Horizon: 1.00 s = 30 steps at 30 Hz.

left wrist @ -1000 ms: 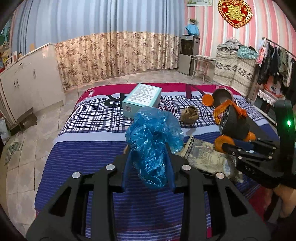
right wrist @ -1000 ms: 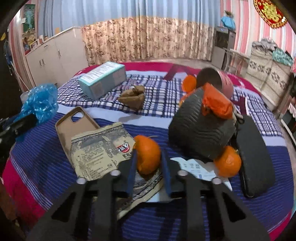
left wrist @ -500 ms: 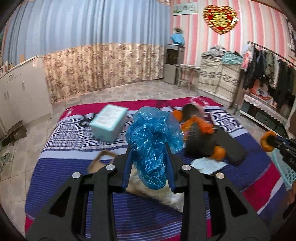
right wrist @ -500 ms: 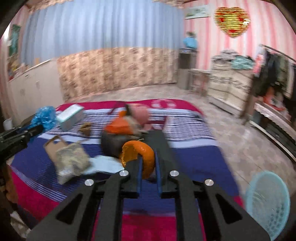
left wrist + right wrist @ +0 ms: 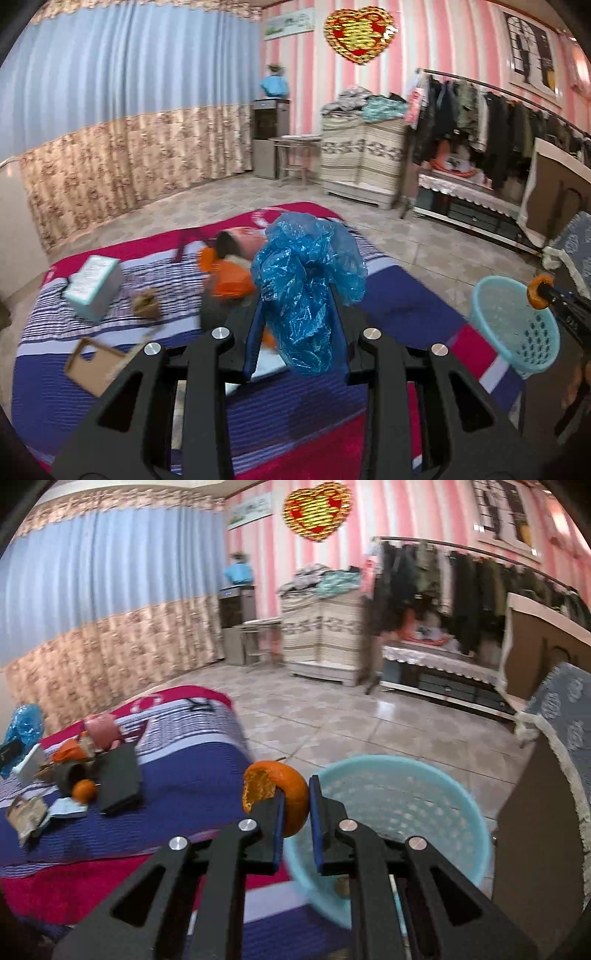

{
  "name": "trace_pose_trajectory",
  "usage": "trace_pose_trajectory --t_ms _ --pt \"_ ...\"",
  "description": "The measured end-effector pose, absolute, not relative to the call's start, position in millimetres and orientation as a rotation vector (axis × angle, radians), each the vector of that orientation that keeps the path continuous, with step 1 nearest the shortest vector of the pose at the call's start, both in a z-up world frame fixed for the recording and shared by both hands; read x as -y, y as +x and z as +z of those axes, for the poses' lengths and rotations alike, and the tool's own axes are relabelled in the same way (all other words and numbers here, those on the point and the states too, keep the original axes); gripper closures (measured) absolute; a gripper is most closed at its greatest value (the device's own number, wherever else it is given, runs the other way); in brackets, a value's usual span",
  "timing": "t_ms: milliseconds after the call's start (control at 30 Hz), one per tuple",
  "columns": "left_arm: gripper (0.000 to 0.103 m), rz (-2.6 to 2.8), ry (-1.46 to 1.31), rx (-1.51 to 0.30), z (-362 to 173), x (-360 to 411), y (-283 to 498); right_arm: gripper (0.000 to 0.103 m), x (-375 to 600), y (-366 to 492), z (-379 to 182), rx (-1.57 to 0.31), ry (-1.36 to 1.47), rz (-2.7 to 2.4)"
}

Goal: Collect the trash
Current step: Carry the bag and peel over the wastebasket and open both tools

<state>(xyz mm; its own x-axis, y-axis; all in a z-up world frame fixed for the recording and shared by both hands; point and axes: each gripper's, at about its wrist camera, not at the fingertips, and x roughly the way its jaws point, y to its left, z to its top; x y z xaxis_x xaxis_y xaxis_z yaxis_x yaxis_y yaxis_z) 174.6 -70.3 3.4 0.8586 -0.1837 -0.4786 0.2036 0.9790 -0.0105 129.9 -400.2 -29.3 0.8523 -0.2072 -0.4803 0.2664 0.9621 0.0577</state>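
Two grips we see: our left hand-held gripper [image 5: 299, 325] clamps a blue bag [image 5: 308, 284] above the bed [image 5: 402, 295], our right hand-held gripper [image 5: 295, 812] pinches orange peel [image 5: 275, 794] over the basket [image 5: 443, 794].

A striped bed [image 5: 402, 291] carries a teal box [image 5: 94, 286], cardboard [image 5: 90, 365] and a black pouch [image 5: 120, 779].

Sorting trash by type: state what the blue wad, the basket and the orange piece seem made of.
Blue wad: thin plastic film, likely a bag; crinkled, glossy, translucent.
Basket: moulded plastic, pale turquoise, smooth; rows of punched holes.
Orange piece: citrus peel, it seems; dimpled skin, torn edge, paler inside.
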Motion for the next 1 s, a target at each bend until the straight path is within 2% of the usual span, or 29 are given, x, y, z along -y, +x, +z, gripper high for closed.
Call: trace_pose_trajectory --t_ms 367,1000 --pt "0.072 -0.367 0.064 -0.522 -13.9 171.4 178.7 0.09 461.4 109.5 -45.3 -0.456 0.178 -0.361" --pt "0.072 -0.548 0.144 -0.565 -46.1 292.9 190.2 0.09 525.0 90.0 -70.6 -0.466 0.287 -0.462"
